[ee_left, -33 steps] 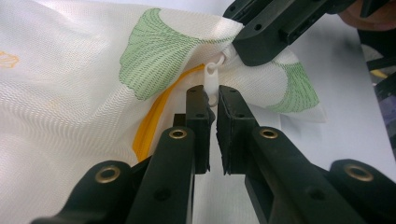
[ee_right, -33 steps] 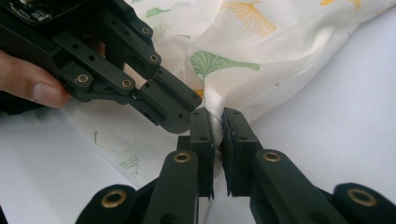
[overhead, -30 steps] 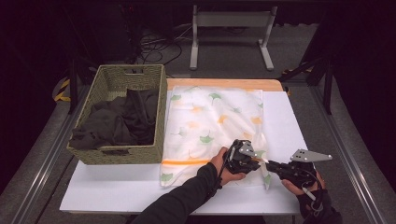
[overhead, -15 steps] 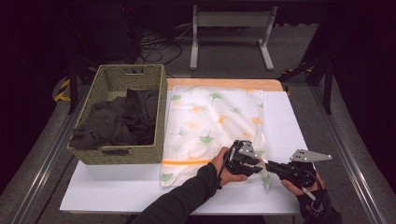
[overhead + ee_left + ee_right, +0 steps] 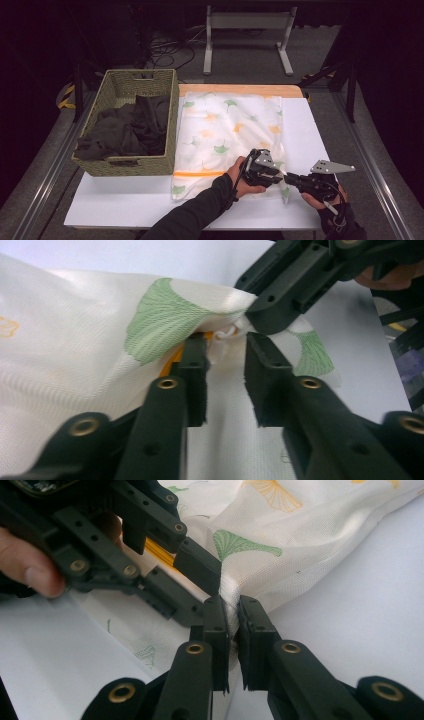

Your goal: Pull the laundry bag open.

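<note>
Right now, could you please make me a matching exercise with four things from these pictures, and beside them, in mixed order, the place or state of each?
Things:
1. wicker basket
2. leaf-print cloth
3. left gripper
4. right gripper

Places or states:
A. jaws apart, a bunched fold of cloth between them
B. spread flat on the white table
C. pinching the cloth's edge
D. holding dark clothes

Pairs: 1-D, 2-B, 3-A, 4-C
</note>
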Demonstrator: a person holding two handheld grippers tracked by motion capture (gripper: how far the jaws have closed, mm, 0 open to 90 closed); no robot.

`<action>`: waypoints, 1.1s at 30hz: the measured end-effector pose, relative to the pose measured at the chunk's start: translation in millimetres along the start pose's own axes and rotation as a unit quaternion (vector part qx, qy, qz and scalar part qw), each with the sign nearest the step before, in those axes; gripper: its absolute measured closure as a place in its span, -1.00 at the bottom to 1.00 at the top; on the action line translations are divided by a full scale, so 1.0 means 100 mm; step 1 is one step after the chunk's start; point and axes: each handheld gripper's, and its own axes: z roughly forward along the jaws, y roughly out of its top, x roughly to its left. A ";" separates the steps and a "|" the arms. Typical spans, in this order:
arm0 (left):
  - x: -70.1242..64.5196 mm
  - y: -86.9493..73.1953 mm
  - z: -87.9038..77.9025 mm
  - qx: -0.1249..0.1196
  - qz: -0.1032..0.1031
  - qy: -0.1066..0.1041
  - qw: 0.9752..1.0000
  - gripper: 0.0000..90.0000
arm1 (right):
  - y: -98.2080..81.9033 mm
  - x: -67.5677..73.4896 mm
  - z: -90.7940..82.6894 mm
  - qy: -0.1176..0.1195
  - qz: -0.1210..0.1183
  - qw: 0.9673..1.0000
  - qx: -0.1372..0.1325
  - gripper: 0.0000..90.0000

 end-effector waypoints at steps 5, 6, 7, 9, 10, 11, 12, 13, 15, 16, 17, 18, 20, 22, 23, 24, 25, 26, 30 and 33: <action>0.00 0.00 0.01 0.007 0.001 0.005 1.000 0.75 | 0.00 0.00 0.00 0.002 0.000 1.000 0.000 0.86; 0.00 0.00 0.02 0.009 -0.002 0.004 1.000 0.77 | 0.00 0.00 0.00 0.004 0.000 1.000 -0.002 0.86; 0.00 -0.01 0.03 0.009 -0.003 0.006 1.000 0.76 | 0.00 0.00 0.00 0.004 0.000 1.000 -0.001 0.86; 0.01 -0.01 0.04 0.010 -0.004 0.007 1.000 0.74 | 0.00 0.00 0.00 0.006 0.000 1.000 -0.003 0.86; 0.01 -0.01 0.04 0.011 -0.006 0.007 1.000 0.74 | 0.00 0.00 0.00 0.007 0.001 1.000 -0.003 0.86; 0.01 0.00 0.04 0.011 -0.004 0.008 1.000 0.78 | 0.00 0.00 0.00 0.007 0.001 1.000 -0.003 0.86; 0.01 0.00 0.04 0.011 -0.004 0.008 1.000 0.84 | 0.00 0.00 0.00 0.007 0.001 1.000 -0.003 0.86; 0.01 0.00 0.04 0.010 -0.002 0.006 1.000 0.84 | 0.00 0.00 -0.01 0.008 0.001 1.000 -0.003 0.86; 0.00 0.00 0.03 0.003 -0.003 0.003 1.000 0.98 | 0.00 0.00 -0.01 0.006 0.000 1.000 -0.004 0.86; 0.00 0.01 0.03 0.006 0.000 0.005 1.000 0.99 | 0.00 0.00 0.00 0.006 0.000 1.000 -0.003 0.86; -0.01 0.01 0.03 0.007 0.000 0.006 1.000 0.99 | 0.00 0.00 0.00 0.005 -0.001 1.000 -0.002 0.86; -0.01 0.01 0.03 0.007 -0.001 0.005 1.000 0.99 | 0.00 0.00 -0.01 0.003 -0.003 1.000 -0.002 0.86; 0.00 0.01 0.03 0.009 -0.004 0.003 1.000 1.00 | 0.00 0.00 -0.01 0.003 -0.002 1.000 -0.002 0.86; 0.00 0.01 0.03 0.011 -0.001 0.004 1.000 1.00 | 0.00 0.01 0.00 0.000 -0.004 1.000 0.001 0.86; 0.00 0.01 0.03 0.011 -0.001 0.004 1.000 1.00 | 0.00 0.01 0.00 0.000 -0.004 1.000 0.001 0.86; 0.00 0.01 0.03 0.013 -0.003 0.002 1.000 1.00 | 0.00 0.01 0.00 -0.001 -0.006 1.000 0.001 0.86; 0.00 0.01 0.03 0.013 -0.007 0.003 1.000 1.00 | 0.00 0.02 0.00 -0.003 -0.007 1.000 0.003 0.86; 0.00 0.01 0.03 0.012 -0.011 0.005 1.000 1.00 | 0.00 0.02 0.00 -0.004 -0.010 1.000 0.002 0.86; -0.01 0.02 0.03 0.016 -0.016 0.010 1.000 1.00 | 0.00 0.03 0.01 -0.007 -0.015 1.000 0.002 0.87; 0.00 0.03 0.03 0.020 -0.022 0.014 0.999 1.00 | 0.00 0.04 0.01 -0.013 -0.018 1.000 0.000 0.87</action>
